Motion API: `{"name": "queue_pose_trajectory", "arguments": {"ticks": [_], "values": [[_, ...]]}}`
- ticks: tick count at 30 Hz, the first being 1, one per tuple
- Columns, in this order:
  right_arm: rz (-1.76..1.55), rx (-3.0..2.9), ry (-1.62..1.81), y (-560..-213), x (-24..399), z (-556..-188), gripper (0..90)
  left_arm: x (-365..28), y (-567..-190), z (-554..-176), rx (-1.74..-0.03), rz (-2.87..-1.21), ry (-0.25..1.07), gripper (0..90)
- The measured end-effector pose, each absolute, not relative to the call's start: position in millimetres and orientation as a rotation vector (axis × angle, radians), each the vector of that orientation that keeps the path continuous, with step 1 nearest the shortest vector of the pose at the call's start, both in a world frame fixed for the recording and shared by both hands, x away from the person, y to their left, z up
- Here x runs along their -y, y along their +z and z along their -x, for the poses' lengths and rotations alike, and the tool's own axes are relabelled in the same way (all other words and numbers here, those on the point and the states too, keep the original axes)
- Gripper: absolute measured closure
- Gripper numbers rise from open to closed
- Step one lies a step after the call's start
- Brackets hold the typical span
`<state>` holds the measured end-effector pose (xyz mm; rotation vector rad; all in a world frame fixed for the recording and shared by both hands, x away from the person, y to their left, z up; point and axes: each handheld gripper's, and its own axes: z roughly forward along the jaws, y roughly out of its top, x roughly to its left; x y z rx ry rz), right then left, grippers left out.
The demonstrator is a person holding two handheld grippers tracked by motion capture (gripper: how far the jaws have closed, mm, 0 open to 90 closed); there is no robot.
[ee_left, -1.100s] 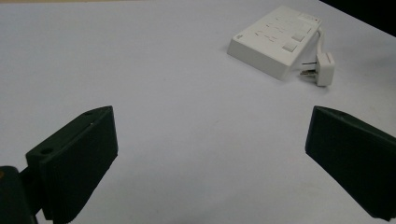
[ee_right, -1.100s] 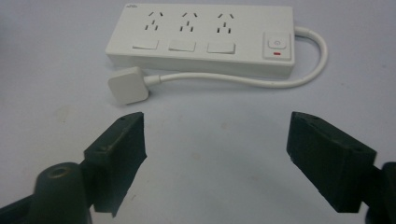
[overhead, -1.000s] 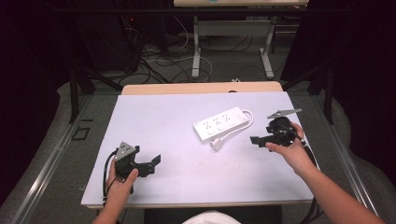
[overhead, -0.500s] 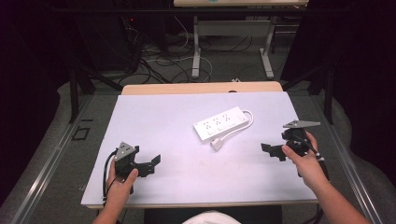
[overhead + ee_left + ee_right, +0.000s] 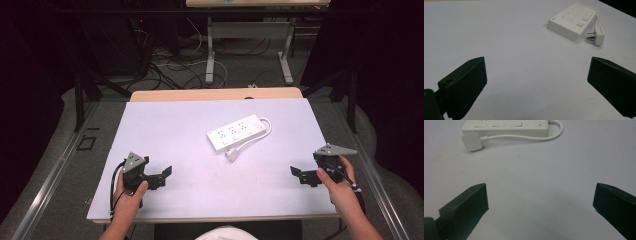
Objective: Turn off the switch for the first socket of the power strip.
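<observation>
Power strip [image 5: 236, 133] flat at bench [image 5: 165, 125] centre, long axis slanting up toward far right, plug [image 5: 231, 155] at its near side; right tool [image 5: 303, 176] nearer, left tool [image 5: 161, 176] farther, both spread wide, empty, well apart from it.

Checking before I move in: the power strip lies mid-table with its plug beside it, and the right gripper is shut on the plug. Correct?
Not quite. The right gripper is open and holds nothing; the high view shows it near the table's right edge, apart from the plug. The power strip does lie mid-table with its plug beside it.
</observation>
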<state>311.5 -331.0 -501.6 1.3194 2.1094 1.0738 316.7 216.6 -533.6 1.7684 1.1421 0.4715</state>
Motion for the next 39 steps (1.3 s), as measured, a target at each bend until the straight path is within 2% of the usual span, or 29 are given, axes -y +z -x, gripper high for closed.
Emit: {"name": "queue_pose_trajectory", "arguments": {"ticks": [19,39], "values": [[-1.458,-1.88,1.09,-541,381,-295,0.0,-217,-534,-317,-1.141,-1.777,0.47,2.2],[-1.503,-1.853,1.093,-559,389,-289,0.0,-217,-534,-317,-1.146,-1.769,0.469,2.3]]}}
